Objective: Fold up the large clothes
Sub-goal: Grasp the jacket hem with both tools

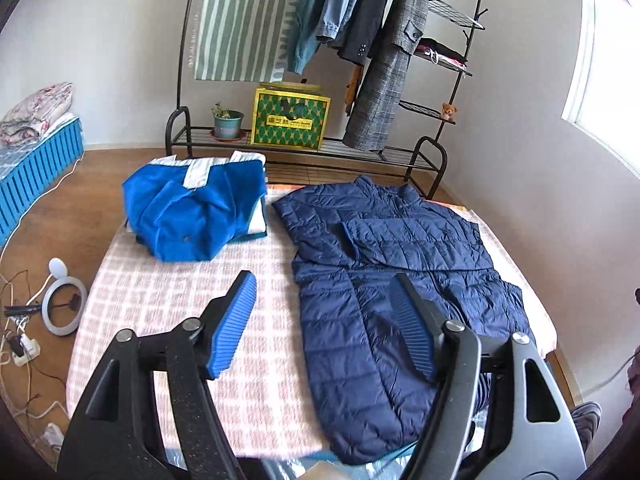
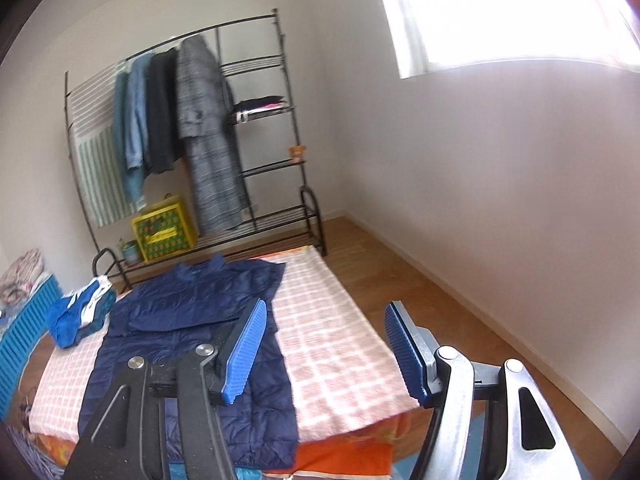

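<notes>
The navy quilted puffer jacket lies flat on my bench, a pink checked padded surface, with one sleeve folded across its chest. A folded bright-blue garment with white trim sits just beside it. My left gripper and right gripper both hover above, jaws apart, holding nothing. For the next fold, I judge it best to pinch the hem corners symmetrically and carry them evenly towards the collar.

Bare checked cloth lies open between the navy jacket and blue folded pile.
</notes>
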`<state>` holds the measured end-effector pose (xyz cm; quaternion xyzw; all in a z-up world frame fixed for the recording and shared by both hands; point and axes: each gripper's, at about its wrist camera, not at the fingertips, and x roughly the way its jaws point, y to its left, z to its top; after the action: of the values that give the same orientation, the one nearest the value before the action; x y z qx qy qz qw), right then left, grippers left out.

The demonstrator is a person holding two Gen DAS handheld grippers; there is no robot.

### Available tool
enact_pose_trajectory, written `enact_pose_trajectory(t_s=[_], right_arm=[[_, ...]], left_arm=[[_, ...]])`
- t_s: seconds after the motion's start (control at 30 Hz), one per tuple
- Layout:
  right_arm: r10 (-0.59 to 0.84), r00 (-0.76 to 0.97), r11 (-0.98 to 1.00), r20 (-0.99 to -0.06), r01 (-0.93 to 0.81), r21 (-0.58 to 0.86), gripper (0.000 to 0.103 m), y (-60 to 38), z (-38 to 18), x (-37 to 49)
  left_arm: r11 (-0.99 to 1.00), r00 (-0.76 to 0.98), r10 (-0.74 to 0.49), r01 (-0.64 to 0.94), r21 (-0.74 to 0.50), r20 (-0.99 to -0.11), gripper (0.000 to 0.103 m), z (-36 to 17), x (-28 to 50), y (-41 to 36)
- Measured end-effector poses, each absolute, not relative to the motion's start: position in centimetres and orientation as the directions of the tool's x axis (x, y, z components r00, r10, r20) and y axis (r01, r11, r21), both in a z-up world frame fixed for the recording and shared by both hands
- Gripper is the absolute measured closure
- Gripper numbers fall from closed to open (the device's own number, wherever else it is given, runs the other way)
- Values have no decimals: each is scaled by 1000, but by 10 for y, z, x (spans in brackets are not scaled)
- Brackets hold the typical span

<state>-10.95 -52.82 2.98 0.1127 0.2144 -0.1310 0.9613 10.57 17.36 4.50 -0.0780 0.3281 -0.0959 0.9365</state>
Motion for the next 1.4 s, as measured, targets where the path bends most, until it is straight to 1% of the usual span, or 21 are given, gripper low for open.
enact_pose_trajectory(t_s=[0.03,0.1,0.17,0.27,0.37,0.47,0.57,0.67,0.73,0.83,1.0,1.13,1.17,1.2,1.23,1.27,1.3,1.33,1.37,1.4], right_arm=[[-205,871,940,-447,302,157,38,-530,29,-112],[-159,862,946,-481,272,175,35,-532,20,-106],[-92,839,945,-537,243,218,35,-534,-2,-97],[23,778,935,-628,206,290,35,-532,-46,-71],[147,690,929,-709,149,338,35,-519,-95,-43],[200,570,941,-797,115,319,34,-503,-143,-16],[230,476,939,-849,120,322,34,-497,-183,-3],[253,436,934,-864,123,336,34,-498,-202,7],[241,422,938,-874,130,322,34,-499,-211,8],[271,415,927,-869,132,352,34,-503,-219,9],[323,390,913,-863,110,392,32,-504,-227,21],[380,346,900,-858,78,430,32,-495,-240,32],[401,329,893,-855,67,444,32,-491,-244,35],[411,312,892,-856,58,449,32,-487,-248,36],[412,297,894,-861,50,445,32,-484,-252,38],[414,287,896,-864,40,443,32,-481,-255,39],[420,280,894,-863,34,446,33,-479,-257,41],[434,274,888,-858,30,459,36,-478,-259,42],[458,265,876,-849,28,482,43,-477,-260,43],[483,256,863,-837,25,505,56,-476,-261,43]], left_arm=[[969,759,-234,127,-214,-607,29,40,101,175],[962,736,-254,123,-245,-627,26,25,94,176],[947,679,-299,125,-297,-670,26,0,89,172],[931,583,-348,121,-345,-735,26,-49,86,156],[906,481,-407,103,-411,-777,26,-97,82,143],[878,392,-459,64,-474,-797,26,-138,74,132],[862,331,-487,34,-505,-808,26,-170,67,126],[852,295,-498,-8,-523,-816,26,-192,64,125],[848,276,-502,-28,-529,-820,26,-205,64,124],[840,260,-514,-42,-541,-818,26,-220,67,123],[775,251,-582,-116,-621,-773,26,-242,75,131],[751,252,-611,-114,-650,-750,26,-246,77,129],[746,249,-620,-108,-658,-744,28,-246,76,127],[743,245,-625,-103,-661,-741,37,-247,76,125],[748,239,-622,-101,-656,-746,43,-248,77,123],[750,237,-620,-101,-654,-748,53,-248,76,122],[746,242,-622,-105,-658,-744,60,-248,74,122],[741,248,-625,-108,-662,-740,63,-247,74,123],[737,254,-628,-107,-667,-735,72,-245,73,123],[738,258,-629,-101,-668,-734,79,-242,71,123]])
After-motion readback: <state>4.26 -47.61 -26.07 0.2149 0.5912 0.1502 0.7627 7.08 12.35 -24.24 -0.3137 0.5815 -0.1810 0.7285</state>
